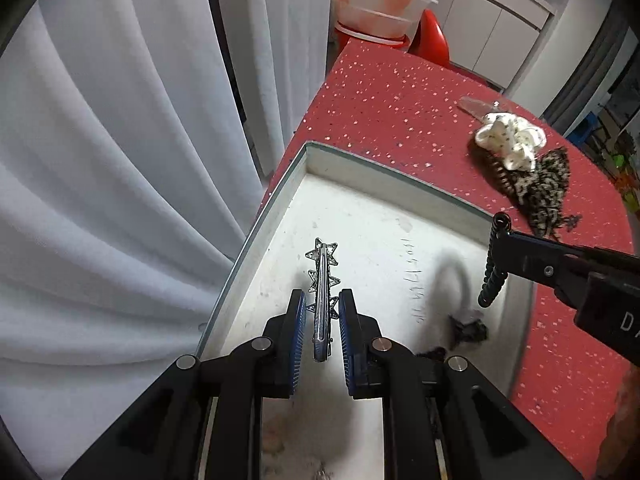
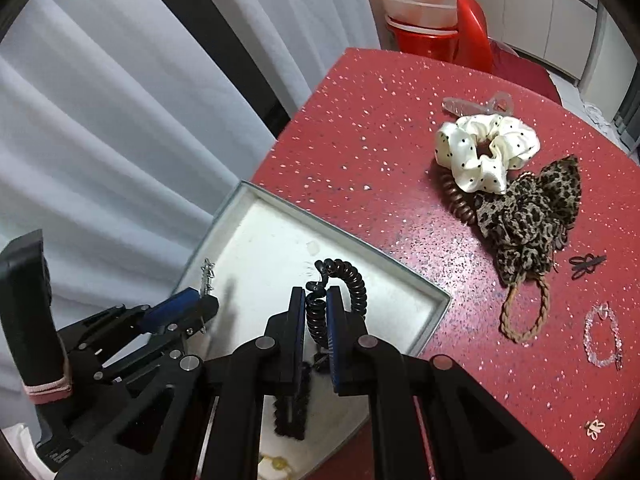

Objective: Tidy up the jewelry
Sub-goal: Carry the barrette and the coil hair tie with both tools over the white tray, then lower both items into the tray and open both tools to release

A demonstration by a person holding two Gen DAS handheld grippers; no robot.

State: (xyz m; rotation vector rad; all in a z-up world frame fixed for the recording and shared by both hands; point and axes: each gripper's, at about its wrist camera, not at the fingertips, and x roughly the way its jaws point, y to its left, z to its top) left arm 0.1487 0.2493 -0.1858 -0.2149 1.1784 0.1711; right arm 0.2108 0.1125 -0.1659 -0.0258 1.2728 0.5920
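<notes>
My left gripper (image 1: 322,300) is shut on a silver star hair clip (image 1: 322,276) and holds it over the white tray (image 1: 360,168). It also shows in the right wrist view (image 2: 192,300) with the clip (image 2: 208,274). My right gripper (image 2: 316,294) is shut on a black spiral hair tie (image 2: 348,276) above the tray (image 2: 416,284). In the left wrist view the right gripper (image 1: 500,240) holds the tie (image 1: 491,284) over the tray's right side.
On the red speckled table (image 2: 380,92) lie a white dotted scrunchie (image 2: 486,150), a leopard scrunchie (image 2: 528,216), a brown spiral tie (image 2: 456,200), a rope band (image 2: 524,320), a clear bead bracelet (image 2: 602,334), a clear claw clip (image 2: 476,106) and small clips. Dark items lie in the tray. Grey curtains hang left.
</notes>
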